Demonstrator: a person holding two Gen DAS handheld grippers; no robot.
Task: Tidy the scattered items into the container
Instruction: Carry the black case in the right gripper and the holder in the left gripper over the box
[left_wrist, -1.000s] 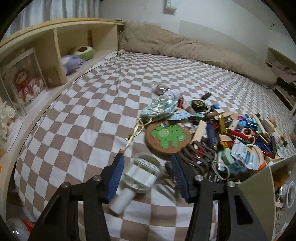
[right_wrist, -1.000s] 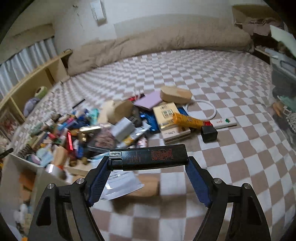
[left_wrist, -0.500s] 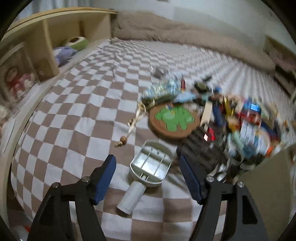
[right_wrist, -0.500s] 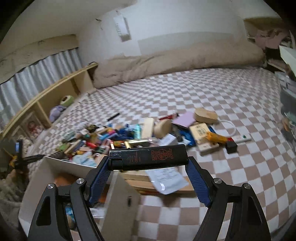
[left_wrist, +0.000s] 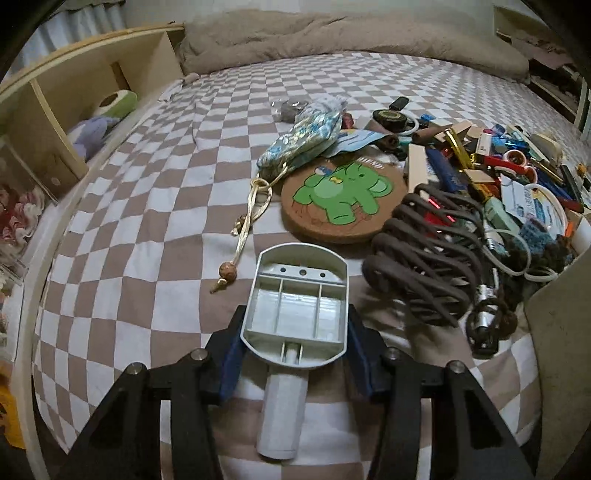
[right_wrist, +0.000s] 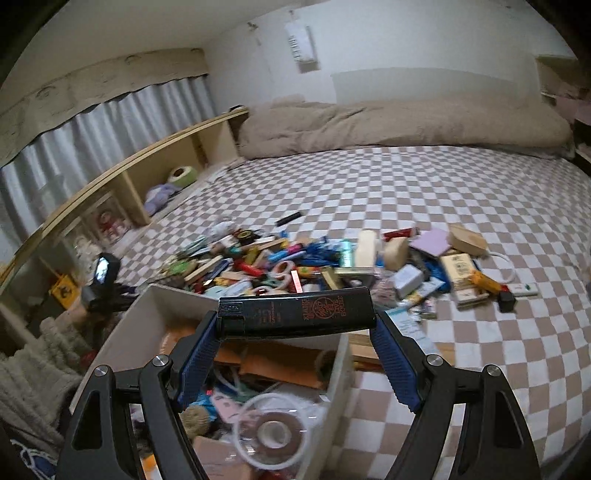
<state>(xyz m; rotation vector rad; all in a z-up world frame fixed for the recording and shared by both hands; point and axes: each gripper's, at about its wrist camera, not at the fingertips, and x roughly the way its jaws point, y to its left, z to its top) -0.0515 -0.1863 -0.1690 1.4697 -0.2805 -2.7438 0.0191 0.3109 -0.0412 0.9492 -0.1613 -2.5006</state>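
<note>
In the left wrist view my left gripper (left_wrist: 293, 356) has its blue pads on both sides of a grey plastic scoop-shaped holder (left_wrist: 297, 306) with a round handle, which lies on the checkered bed; the pads touch its sides. In the right wrist view my right gripper (right_wrist: 295, 341) is shut on a long black lighter (right_wrist: 295, 312) and holds it crosswise above the open beige box (right_wrist: 341, 363), which holds tape rolls and other items. A heap of scattered small items (right_wrist: 295, 262) lies on the bed beyond the box.
A cork coaster with a green elephant (left_wrist: 343, 194), a brown coiled hair clip (left_wrist: 421, 254) and a patterned pouch with a gold cord (left_wrist: 306, 136) lie just beyond the holder. A wooden shelf (left_wrist: 74, 96) runs along the left. A beige duvet (right_wrist: 399, 125) lies at the far end.
My left gripper has moved forward and closed around the grey holder. My right gripper has carried the black lighter from over the heap to above the open box.
</note>
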